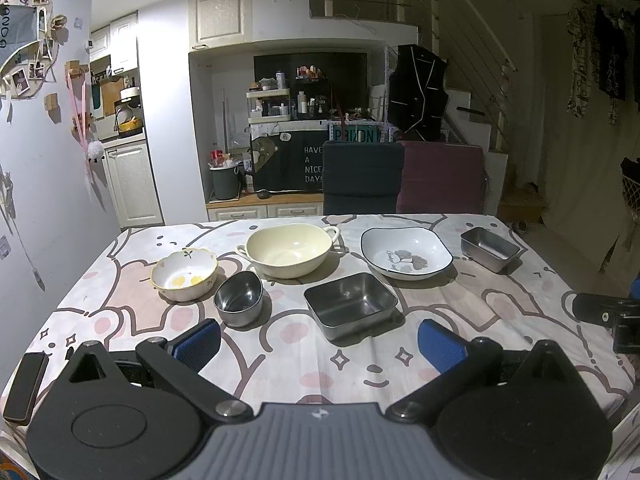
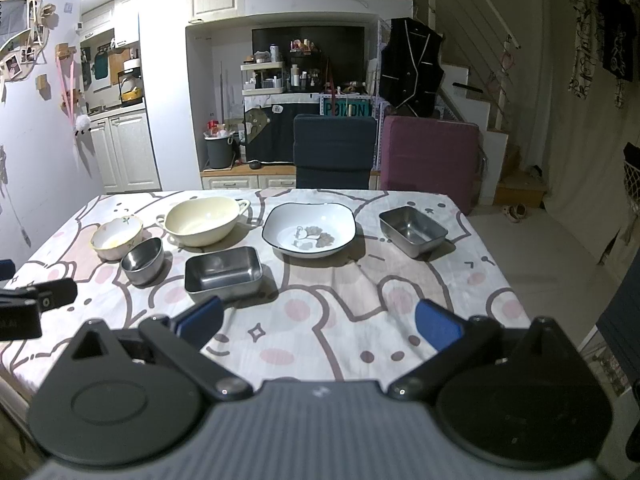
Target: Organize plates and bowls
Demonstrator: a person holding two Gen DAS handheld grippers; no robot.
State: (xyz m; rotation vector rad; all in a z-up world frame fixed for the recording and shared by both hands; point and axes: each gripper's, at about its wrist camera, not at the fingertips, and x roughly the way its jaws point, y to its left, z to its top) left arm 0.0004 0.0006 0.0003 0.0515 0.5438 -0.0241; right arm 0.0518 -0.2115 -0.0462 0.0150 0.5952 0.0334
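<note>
Both tools stand wide and empty above the near bench [image 1: 280, 364] edge. The large steel tray [image 1: 351, 305] lies just ahead, nearer the left tool [image 1: 320, 342] than the right tool [image 2: 320, 326]; its long axis runs crosswise.

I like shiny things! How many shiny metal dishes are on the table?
3. A round metal bowl sits beside the flowered bowl, a rectangular metal tray sits in the middle front, and another metal tray sits far right. None looks hidden.
</note>
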